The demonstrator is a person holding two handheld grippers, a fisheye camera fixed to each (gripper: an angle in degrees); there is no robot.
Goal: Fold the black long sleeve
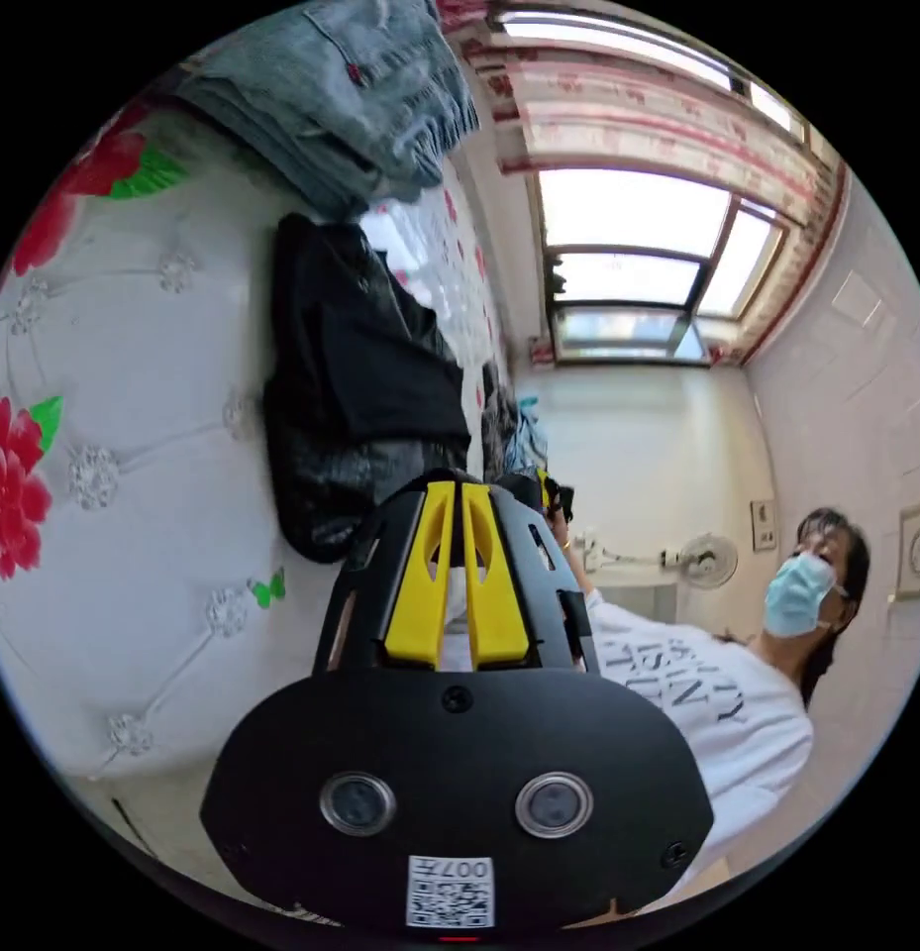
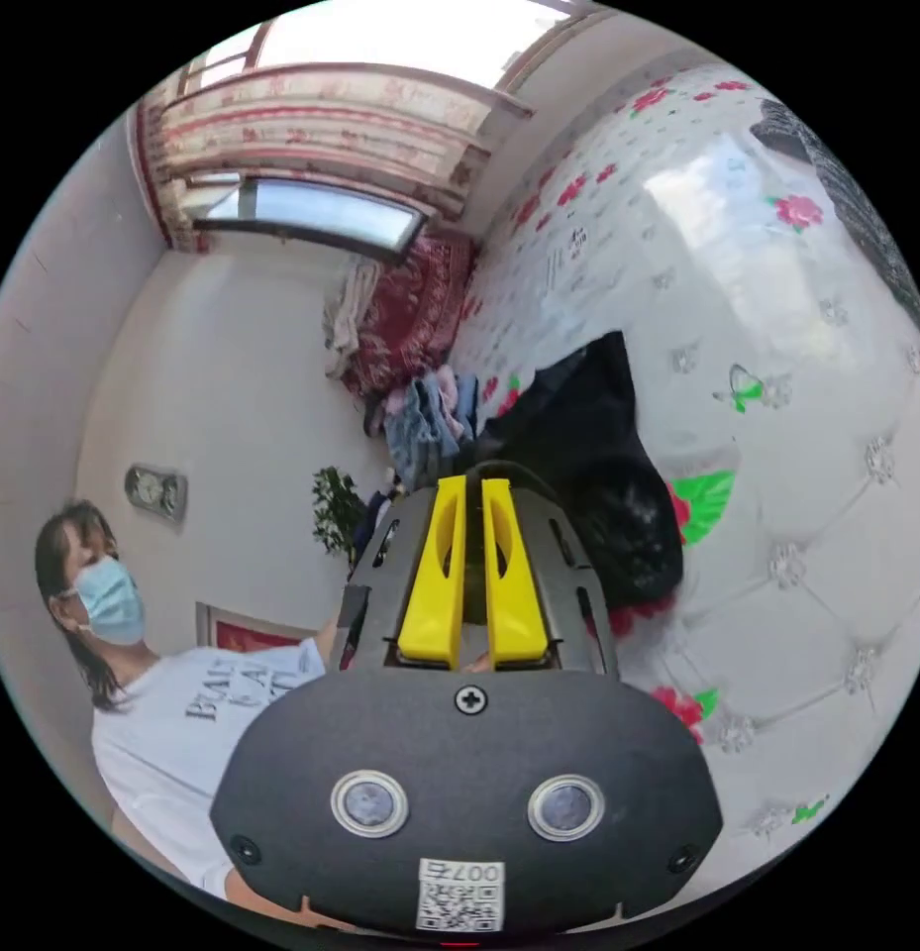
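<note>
Left gripper (image 1: 458,487): yellow jaws lying nearly together, only a thin slit between them, nothing seen pinched. Right gripper (image 2: 473,482): same, jaws drawn close, no cloth between them. Both are hanging above the bed (image 1: 133,416), not touching fabric.

Black top (image 1: 356,396) is lying bunched on the white quilted floral cover, just beyond the left fingertips and off to one side. In the right gripper view the same top (image 2: 603,446) is sitting just past the fingertips, a rumpled heap with one edge running away from the jaws. Not spread flat; sleeves cannot be told apart from the body.

Handling, as a judgement: soft, limp, light knit; it is going to drape and sag when lifted, not hold a crease by itself. Low slip risk against the cover; no fragility. Best hold looks like a single-layer edge, hem or shoulder seam, one gripper at each corner, so it can be shaken open. Grabbing the middle of the heap risks catching several layers.

View differences: the left gripper view is showing a folded denim pile (image 1: 331,89) past the top, further from the fingers, plus a wall fan (image 1: 705,560). The right gripper view is showing a heap of clothes (image 2: 430,416) and a red blanket (image 2: 410,307) at the bed's far end, and a plant (image 2: 336,505). A person (image 1: 697,693) in a white shirt is appearing behind both grippers.
</note>
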